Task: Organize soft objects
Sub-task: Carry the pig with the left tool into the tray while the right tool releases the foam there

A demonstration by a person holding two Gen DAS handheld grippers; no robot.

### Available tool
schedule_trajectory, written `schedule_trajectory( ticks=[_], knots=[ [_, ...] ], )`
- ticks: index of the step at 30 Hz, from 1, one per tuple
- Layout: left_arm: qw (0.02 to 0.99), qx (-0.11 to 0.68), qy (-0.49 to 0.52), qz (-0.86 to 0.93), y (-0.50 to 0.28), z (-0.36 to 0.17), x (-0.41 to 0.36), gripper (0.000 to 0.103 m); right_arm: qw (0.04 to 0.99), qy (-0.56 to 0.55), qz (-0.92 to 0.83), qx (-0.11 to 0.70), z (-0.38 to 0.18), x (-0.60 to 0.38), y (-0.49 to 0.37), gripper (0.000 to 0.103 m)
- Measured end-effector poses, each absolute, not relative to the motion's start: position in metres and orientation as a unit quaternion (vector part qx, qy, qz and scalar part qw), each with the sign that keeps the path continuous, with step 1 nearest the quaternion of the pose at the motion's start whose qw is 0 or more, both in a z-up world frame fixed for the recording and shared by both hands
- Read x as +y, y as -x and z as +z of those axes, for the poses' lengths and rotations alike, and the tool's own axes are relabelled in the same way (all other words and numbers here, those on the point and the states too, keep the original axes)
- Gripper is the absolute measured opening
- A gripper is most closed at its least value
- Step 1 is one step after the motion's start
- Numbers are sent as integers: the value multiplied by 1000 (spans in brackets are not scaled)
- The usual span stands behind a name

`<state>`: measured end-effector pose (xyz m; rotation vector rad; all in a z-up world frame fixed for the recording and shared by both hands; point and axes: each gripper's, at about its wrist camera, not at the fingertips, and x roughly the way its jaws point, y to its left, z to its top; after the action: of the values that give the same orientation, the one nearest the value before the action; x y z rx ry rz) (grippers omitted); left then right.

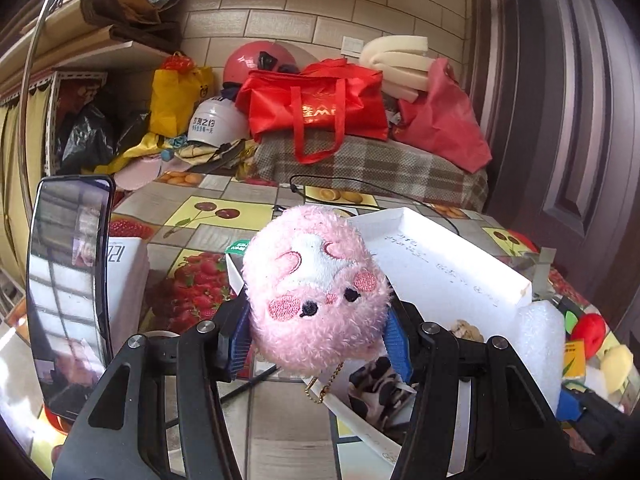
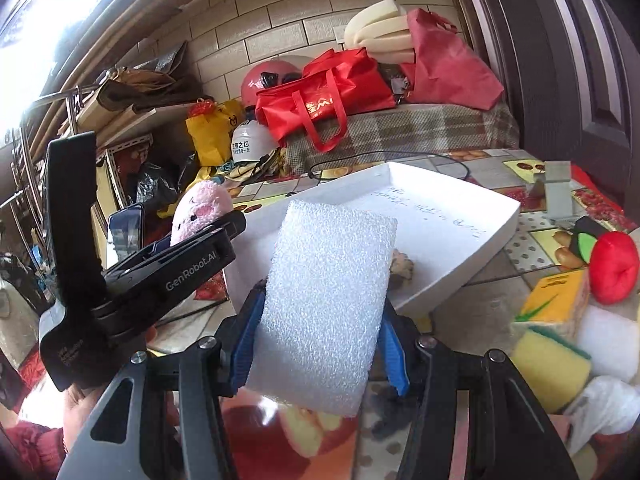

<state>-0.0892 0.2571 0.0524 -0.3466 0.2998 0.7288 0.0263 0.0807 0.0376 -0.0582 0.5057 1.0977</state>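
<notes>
While both grippers hold soft things above the shallow white cardboard tray (image 2: 496, 216):
The left gripper (image 1: 318, 336) clamps a fluffy pink plush pig (image 1: 316, 288); the right gripper (image 2: 318, 344) pinches a white foam sheet (image 2: 328, 304).

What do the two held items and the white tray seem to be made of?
Pink toy: fuzzy plush fabric with stitched face. White block: packing foam, by its bubbly, pebbled surface. White tray: probably matte card or thin foam board; its thin, flat walls leave this open.

Pink plush pig (image 1: 316, 288), face up, gold ball chain dangling, clamped between blue pads above white tray (image 1: 448, 256). White foam sheet (image 2: 324, 308) pinched upright before same tray (image 2: 452, 220).
</notes>
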Motion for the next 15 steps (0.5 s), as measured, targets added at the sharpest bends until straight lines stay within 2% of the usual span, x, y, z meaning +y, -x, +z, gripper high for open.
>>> schedule_trajectory(
  ticks=[6, 12, 15],
  knots=[
    [910, 145, 166, 350, 79, 54, 262, 56, 823, -23, 491, 284, 32, 109, -64, 54],
    [917, 160, 119, 345, 40, 57, 262, 56, 868, 8, 448, 215, 46, 114, -78, 54],
    [919, 177, 101, 338, 19, 57, 263, 56, 880, 8, 425, 212, 47, 116, -91, 54]
  ],
)
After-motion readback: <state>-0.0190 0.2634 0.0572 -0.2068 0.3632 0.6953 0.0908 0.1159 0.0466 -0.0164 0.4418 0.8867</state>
